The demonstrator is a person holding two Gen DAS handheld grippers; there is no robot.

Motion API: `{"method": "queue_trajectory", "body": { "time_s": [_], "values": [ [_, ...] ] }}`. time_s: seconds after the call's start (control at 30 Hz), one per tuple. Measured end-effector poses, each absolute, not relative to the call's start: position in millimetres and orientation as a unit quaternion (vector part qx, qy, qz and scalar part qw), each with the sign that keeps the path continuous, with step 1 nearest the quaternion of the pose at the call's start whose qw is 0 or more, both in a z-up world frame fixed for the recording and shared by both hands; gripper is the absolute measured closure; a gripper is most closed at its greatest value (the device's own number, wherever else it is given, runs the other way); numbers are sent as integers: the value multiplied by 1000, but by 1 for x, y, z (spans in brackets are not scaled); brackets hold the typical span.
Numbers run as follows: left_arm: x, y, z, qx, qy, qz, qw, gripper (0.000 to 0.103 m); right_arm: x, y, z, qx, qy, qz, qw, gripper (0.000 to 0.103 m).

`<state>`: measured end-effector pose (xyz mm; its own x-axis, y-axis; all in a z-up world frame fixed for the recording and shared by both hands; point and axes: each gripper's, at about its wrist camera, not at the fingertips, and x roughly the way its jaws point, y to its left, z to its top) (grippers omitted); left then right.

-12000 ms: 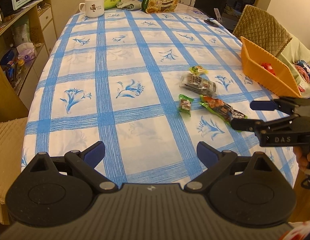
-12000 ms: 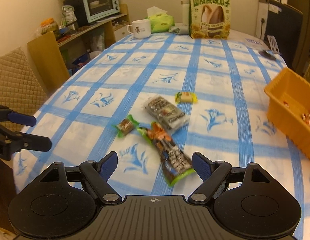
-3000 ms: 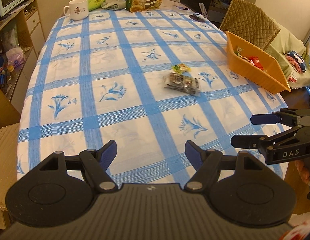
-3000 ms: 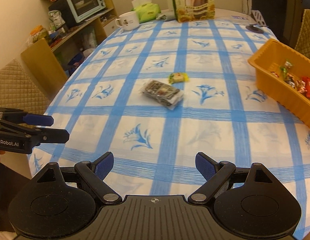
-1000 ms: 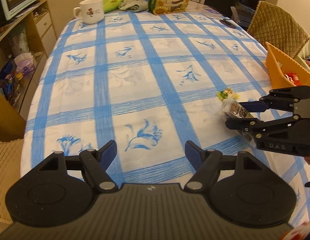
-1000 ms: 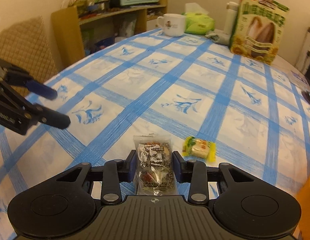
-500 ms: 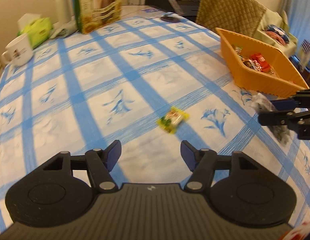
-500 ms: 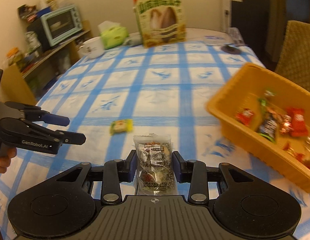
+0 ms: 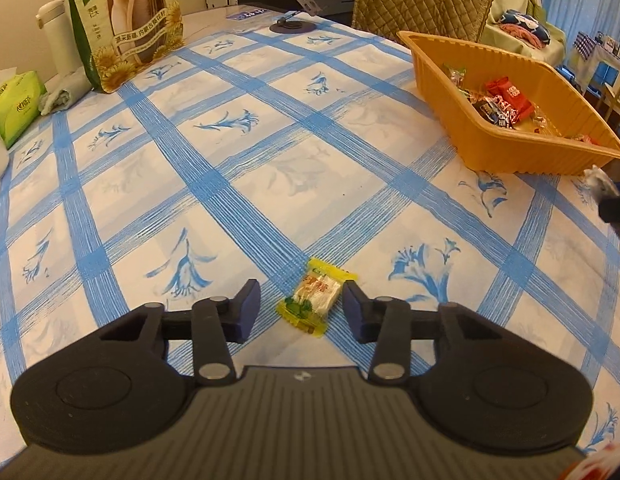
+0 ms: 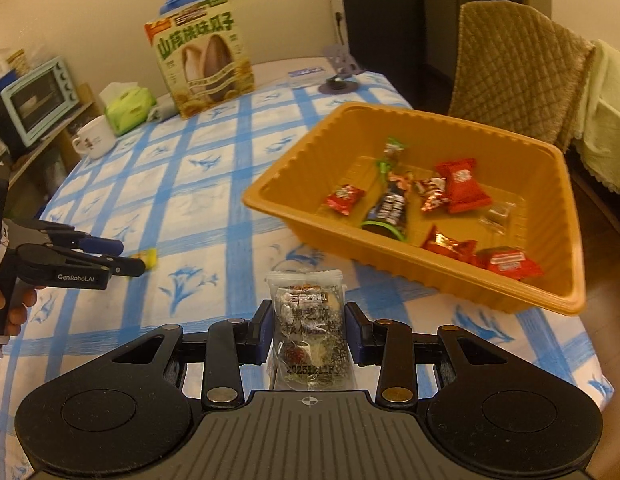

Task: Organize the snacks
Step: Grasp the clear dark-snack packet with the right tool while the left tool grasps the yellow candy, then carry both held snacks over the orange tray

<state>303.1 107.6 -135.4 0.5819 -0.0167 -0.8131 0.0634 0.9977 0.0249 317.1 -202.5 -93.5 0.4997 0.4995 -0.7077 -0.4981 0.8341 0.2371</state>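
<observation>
Big orange tray sits at the right edge of the desk, a scatter of wrapped sweets already in it — that is where the rest looks bound.

The right gripper carries a clear packet of dark seed cake, upright, jaws pressed on its two side edges around the lower half, top seam standing free above them. It hangs over the cloth just short of the tray's near wall. Light, I'd judge, a firm slab inside slick crinkly film — gripping across the body rather than the seam is the safer hold.

Now the small one. A yellow candy lies flat on the desk, tilted, right between the jaws of the left gripper. The jaws are closing — the right pad looks just at the wrapper's edge, the left one apart from it, so nothing is gripped yet. Featherweight, slippery foil, soft twisted ends; take it across the plump middle, since the flat ends would likely slide out.
</observation>
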Motion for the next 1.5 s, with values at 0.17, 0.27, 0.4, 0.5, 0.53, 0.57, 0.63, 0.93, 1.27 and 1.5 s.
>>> {"method": "queue_trajectory", "body": {
  "time_s": [0.17,0.27,0.4,0.5,0.53,0.57,0.63,0.93,1.27,1.5],
  "values": [
    [306,105,-138,19,462,-27,886,77,317,-209,-91,5,409,282,868,65],
    [307,102,-137,16,464,-25,886,78,318,-209,-91,5,409,284,867,65],
    [304,98,-134,14,462,-27,886,78,316,-208,-91,5,408,288,867,65],
    [300,96,-131,12,461,-27,887,78,314,-208,-89,5,406,291,866,65],
    [299,96,-130,11,460,-27,887,78,313,-208,-89,5,405,291,867,65],
    [297,95,-128,10,459,-26,888,78,313,-208,-88,6,404,292,867,65],
    [292,95,-125,8,457,-25,889,78,312,-209,-87,5,403,293,867,65],
    [259,90,-103,-7,442,-25,897,78,301,-211,-77,11,396,300,868,65],
    [218,73,-70,-16,417,-31,908,78,285,-223,-64,21,397,306,865,65],
    [202,49,-47,-19,398,-37,916,78,275,-239,-57,27,400,310,862,65]
  ]
}}
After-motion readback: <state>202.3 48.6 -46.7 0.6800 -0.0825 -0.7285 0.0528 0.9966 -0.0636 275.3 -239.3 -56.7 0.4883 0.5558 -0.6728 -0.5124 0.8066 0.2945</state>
